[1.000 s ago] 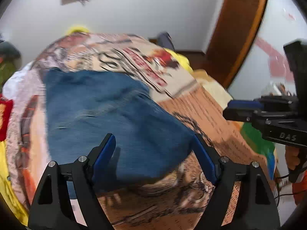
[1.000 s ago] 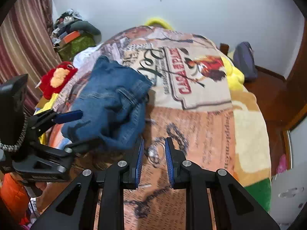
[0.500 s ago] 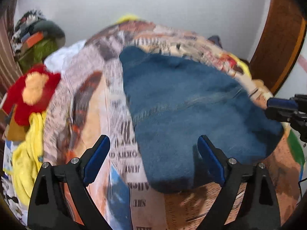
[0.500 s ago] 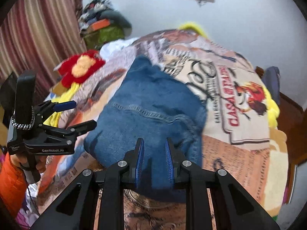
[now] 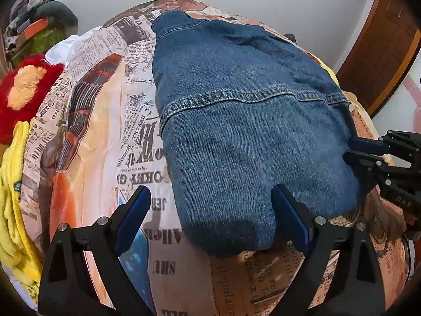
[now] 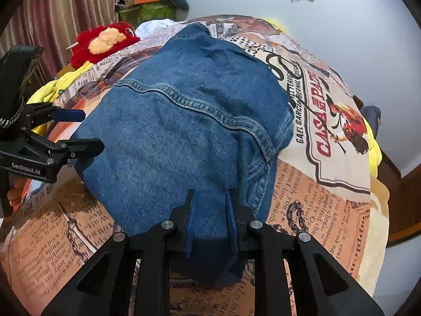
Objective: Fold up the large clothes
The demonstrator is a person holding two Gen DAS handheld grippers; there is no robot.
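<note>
Denim jacket [image 5: 244, 131]: It is laid on the printed blanket, back side up, with the collar at the far end and a stitched seam running across the back. Its near hem is bunched at the near end of the blanket.

Printed blanket [image 5: 105, 131]: The bed is covered by it. Newspaper text, a car picture and a poster design are printed on it. All places below are given relative to the denim jacket.

Left gripper [image 5: 210, 218]: It is seen at the near left corner of the jacket. The jaws are spread wide, and nothing is pressed by them. The near hem of the jacket is found between the two blue pads [image 5: 134, 210], but it is not touched by the left pad.

Right gripper [image 6: 210, 213]: It is placed at the near right part of the hem. The jaws are nearly closed, and a fold of the denim is pinched between the blue pads.

Red plush toy [image 6: 105, 39]: It is seen to the far left of the jacket, at the edge of the bed.

Yellow cloth [image 5: 13, 184]: It is lying left of the jacket, beside the blanket edge, near the plush toy.

White cloth [image 6: 155, 25]: It is seen just beyond the jacket collar.
</note>
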